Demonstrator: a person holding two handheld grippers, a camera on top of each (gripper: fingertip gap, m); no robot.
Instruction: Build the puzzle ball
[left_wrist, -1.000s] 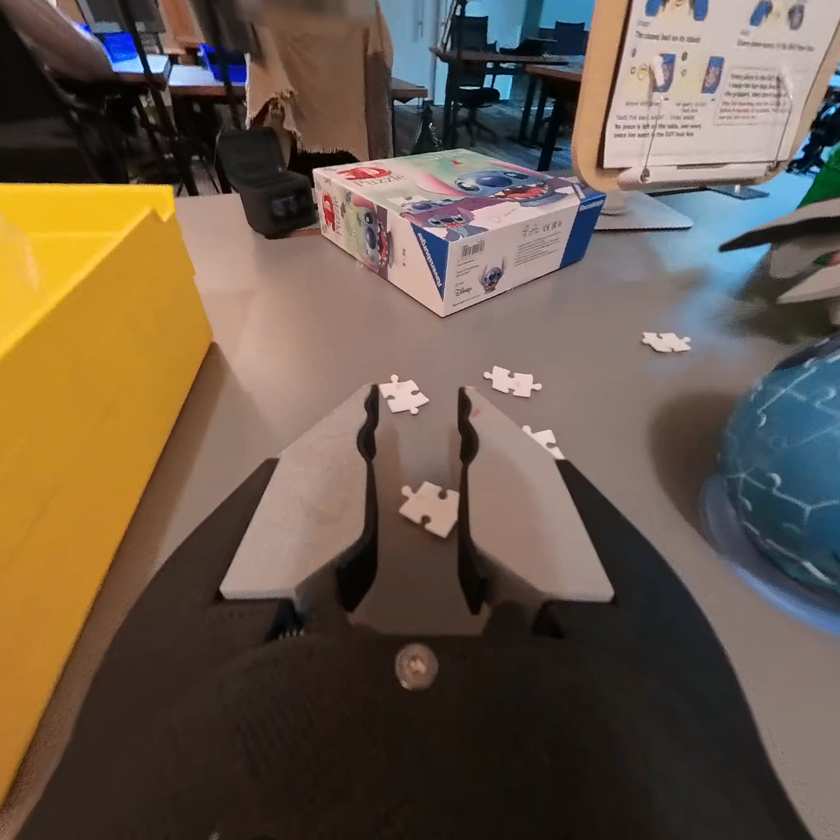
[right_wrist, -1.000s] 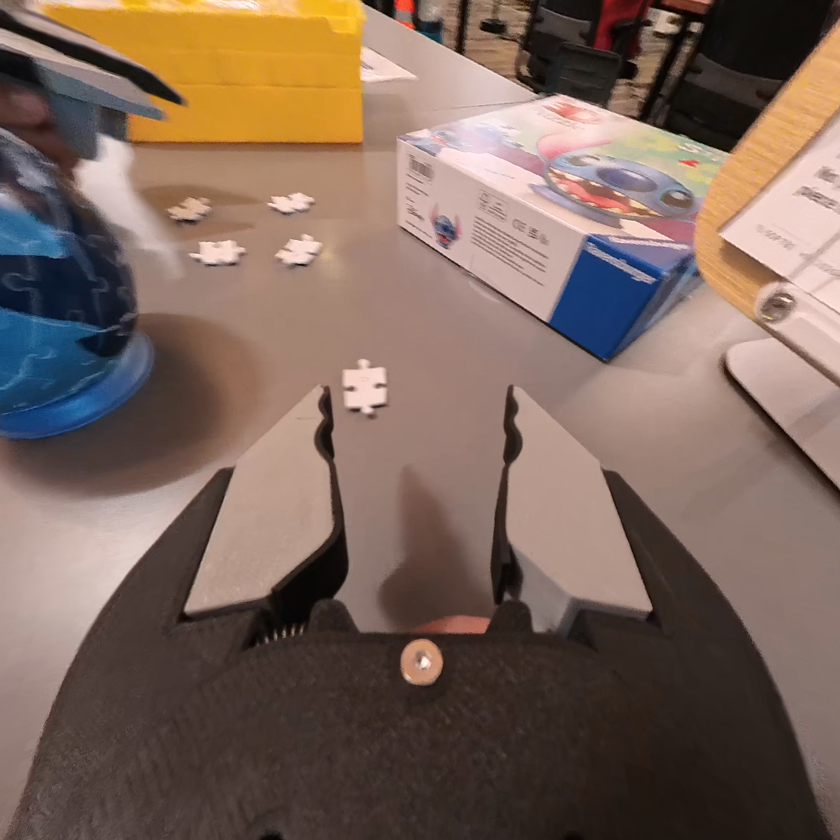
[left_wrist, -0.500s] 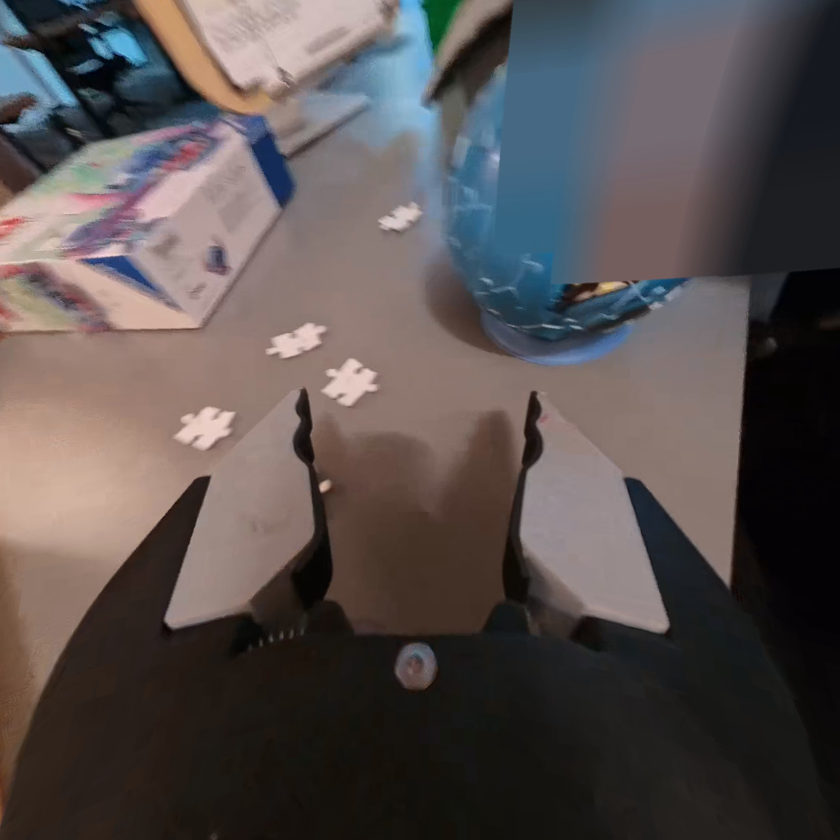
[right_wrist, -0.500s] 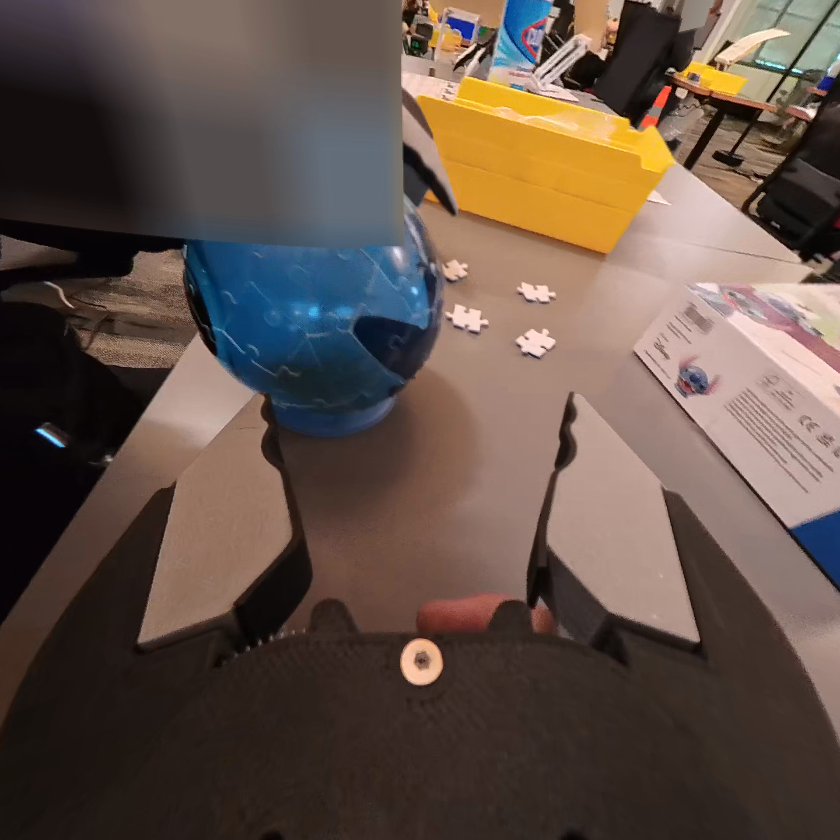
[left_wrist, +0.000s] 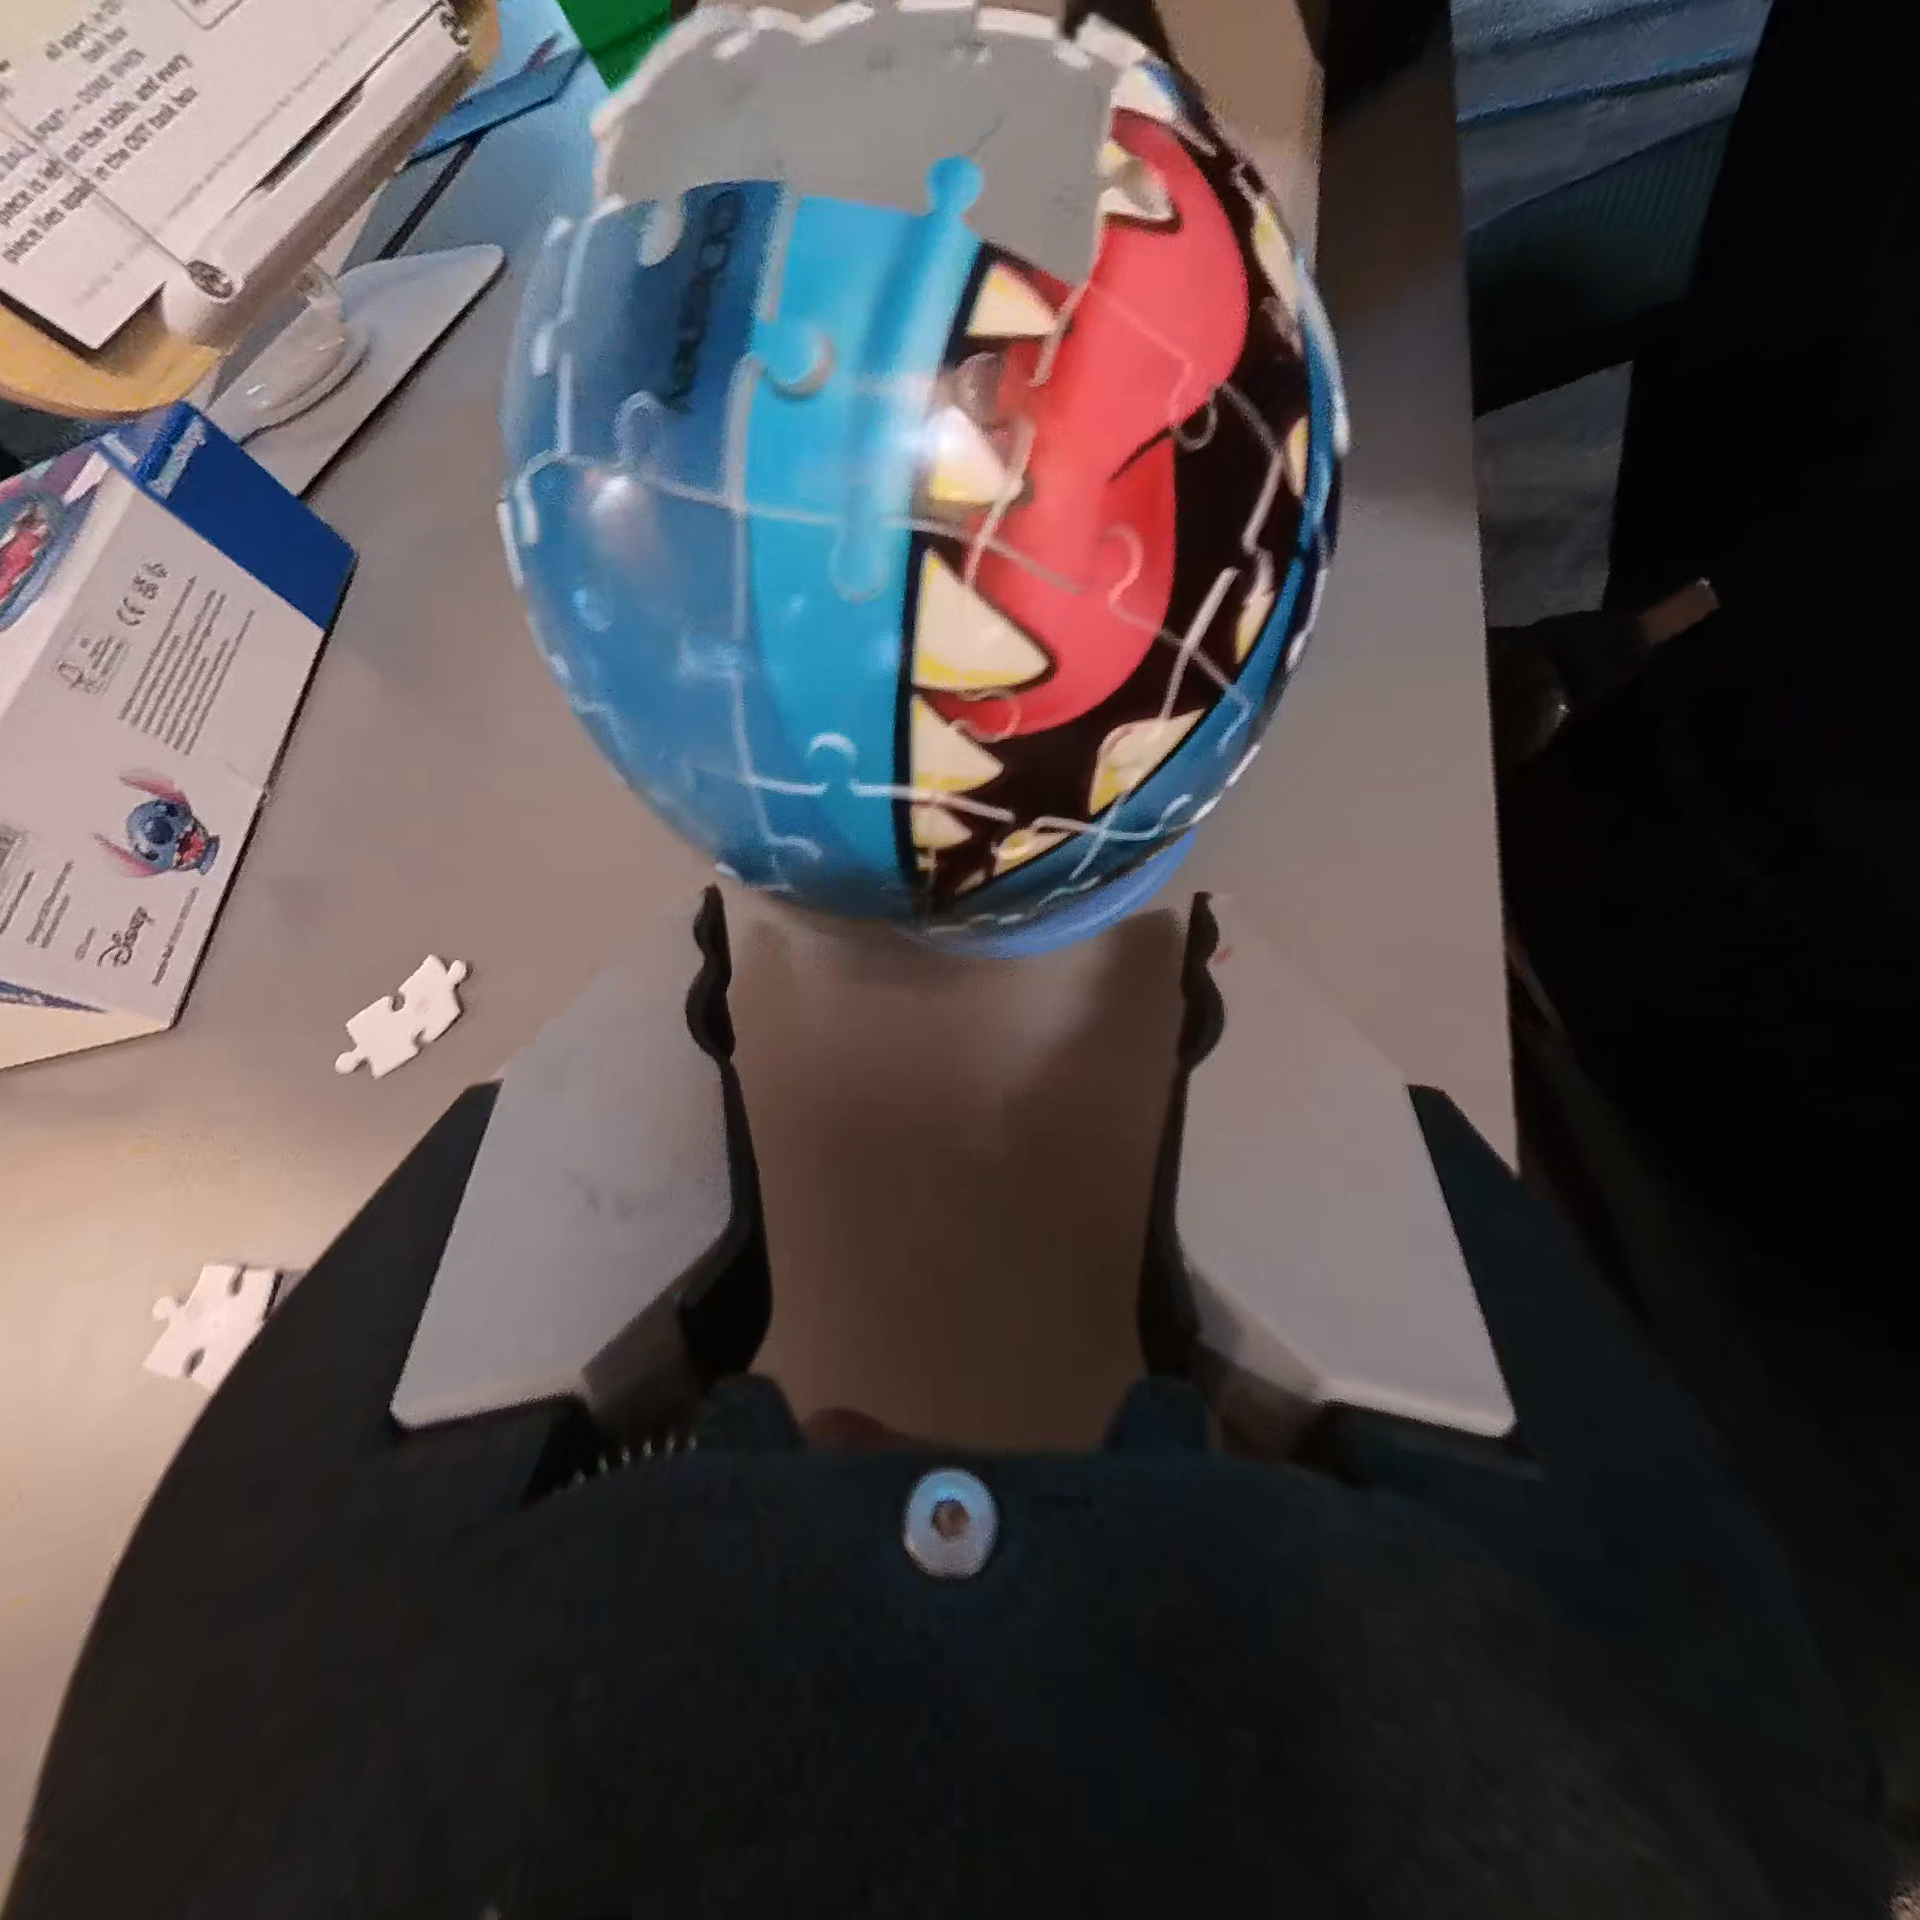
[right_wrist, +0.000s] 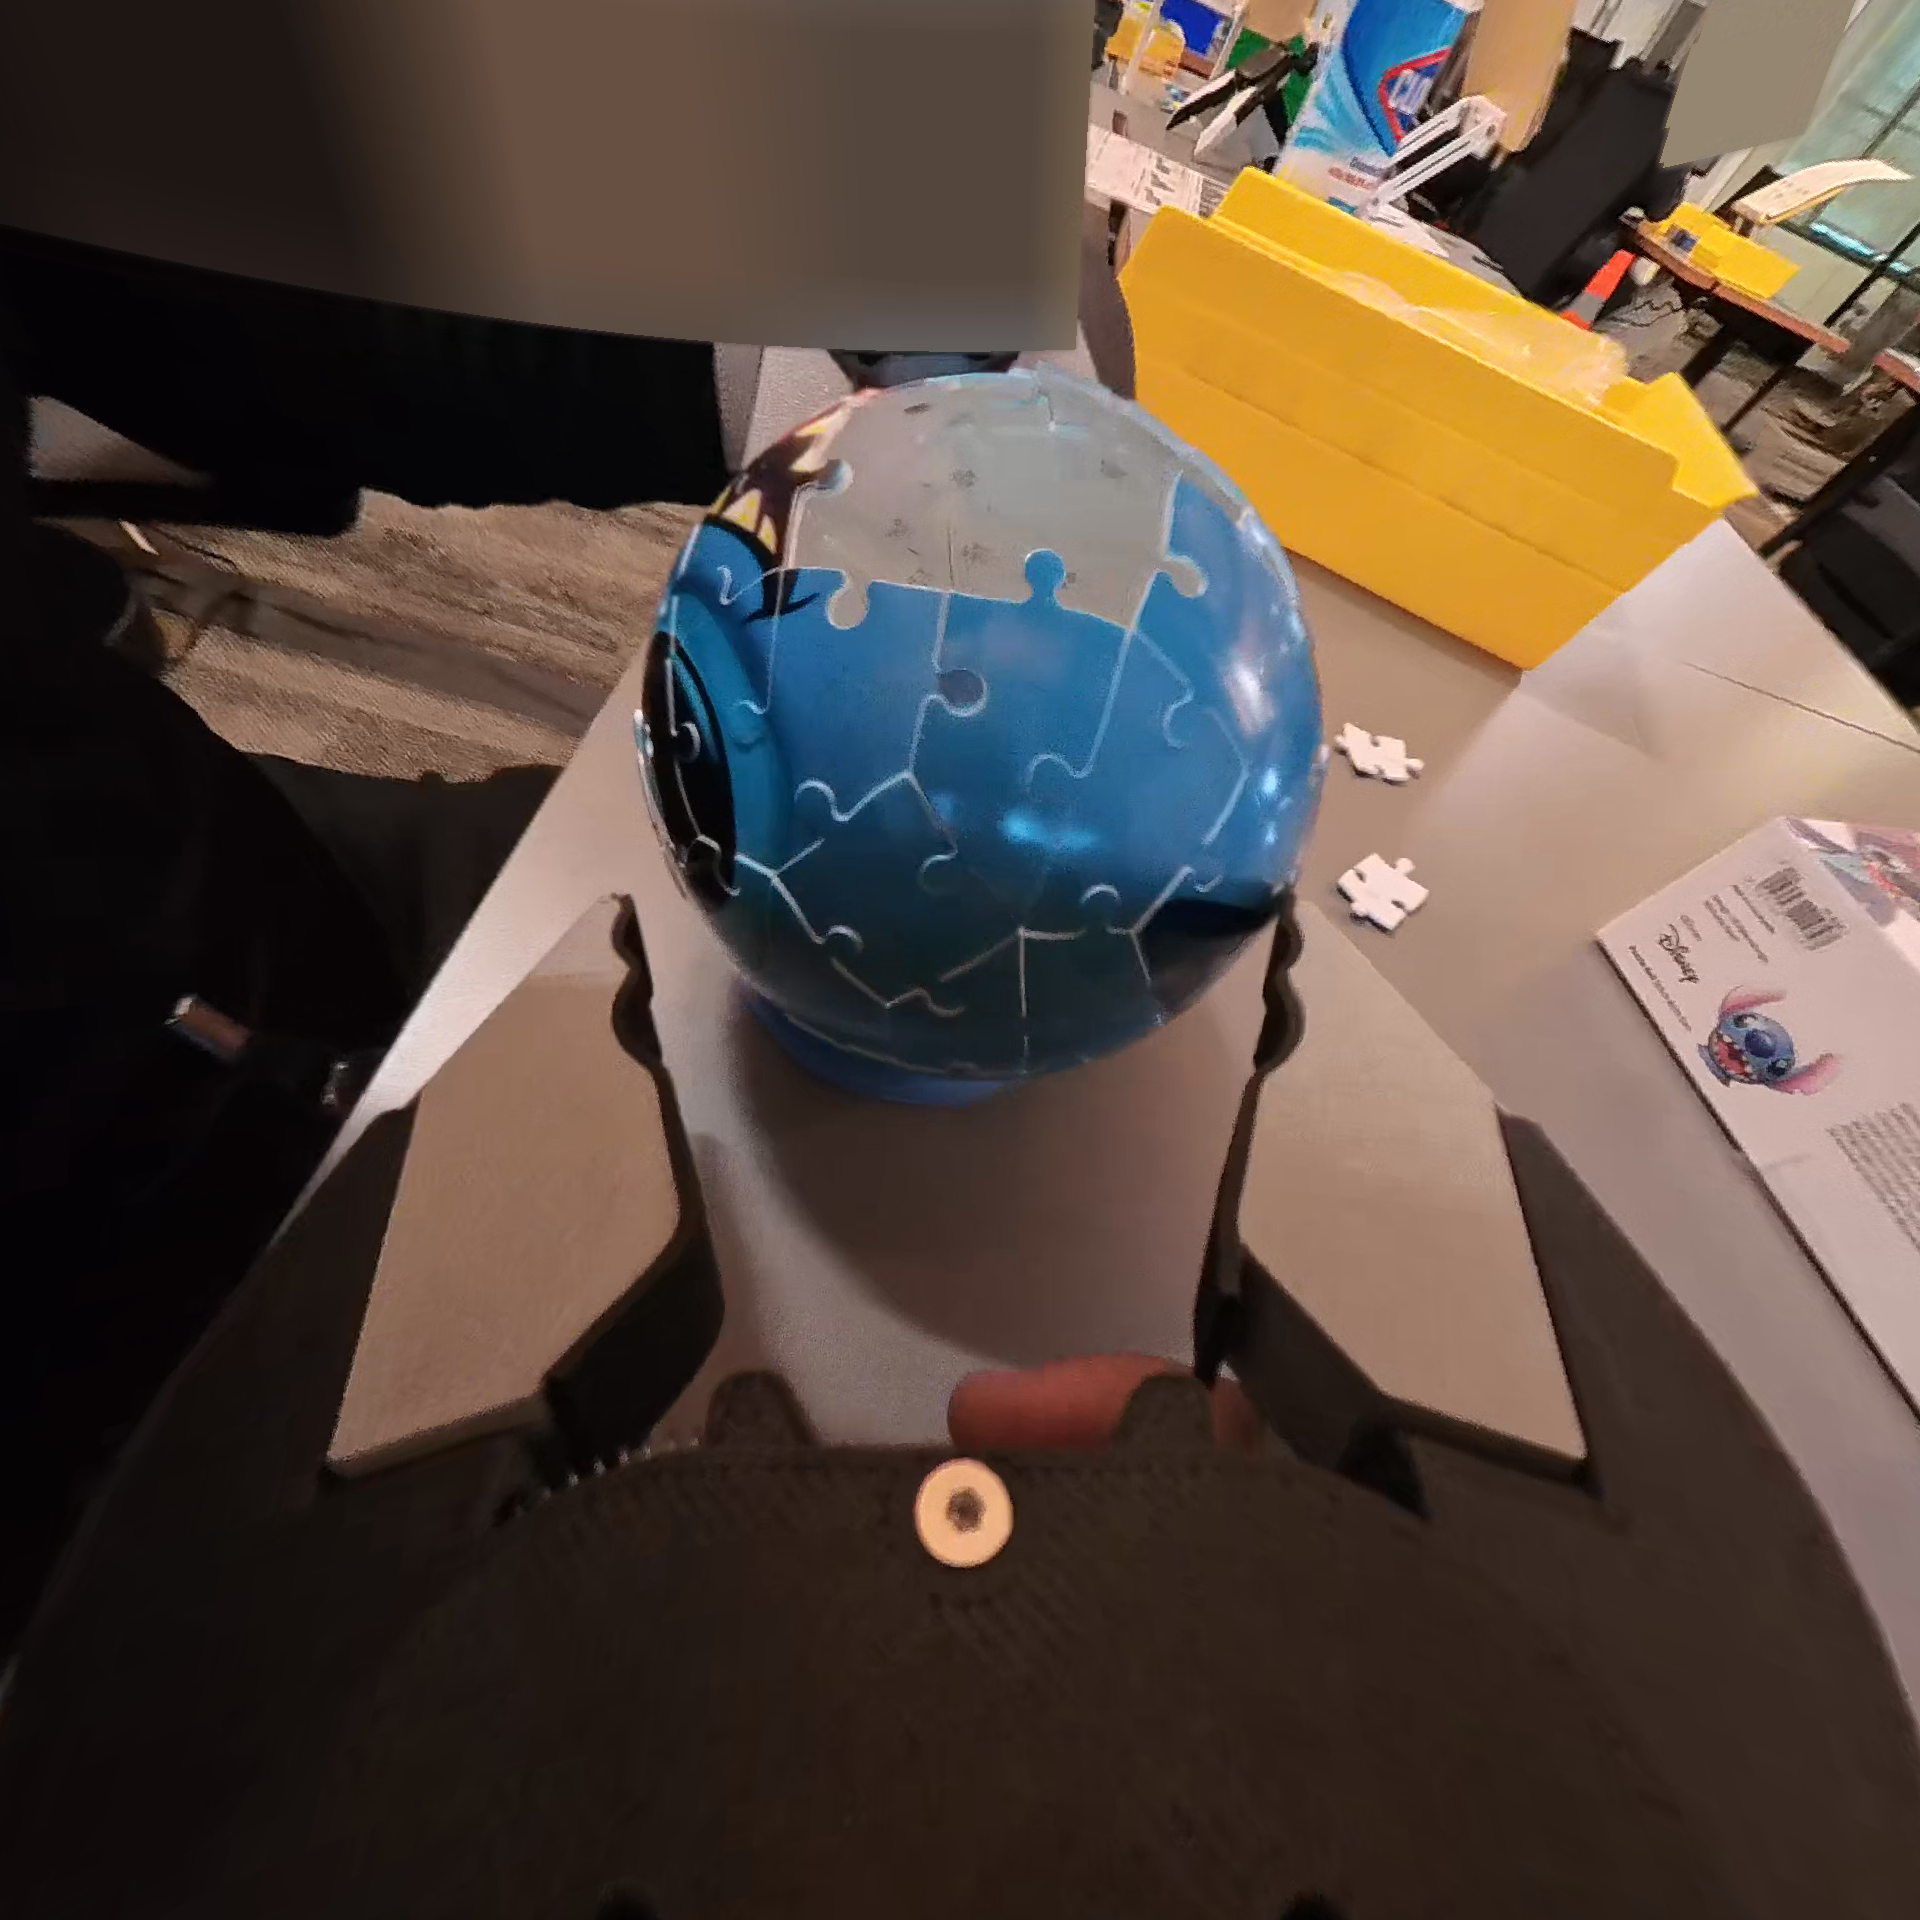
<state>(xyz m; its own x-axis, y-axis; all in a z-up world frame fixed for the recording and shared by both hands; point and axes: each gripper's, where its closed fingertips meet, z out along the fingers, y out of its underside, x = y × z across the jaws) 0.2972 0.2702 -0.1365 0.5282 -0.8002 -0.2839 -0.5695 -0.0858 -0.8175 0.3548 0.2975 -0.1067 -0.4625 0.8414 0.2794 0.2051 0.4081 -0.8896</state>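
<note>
Puzzle ball (left_wrist: 914, 499) on blue stand on surface (left_wrist: 436, 831), straight ahead of both grippers. Left gripper (left_wrist: 951, 935) and right gripper (right_wrist: 951, 966) wide open, empty, tips flanking ball's base. Top gap unfilled; loose pieces (left_wrist: 400, 1013) leftward.

We see a grey table (right_wrist: 1621, 665) carrying a yellow bin (right_wrist: 1392, 416), behind it more desks (right_wrist: 1756, 301) in a bright room, and brownish carpet floor (right_wrist: 395, 623) beside the table.
</note>
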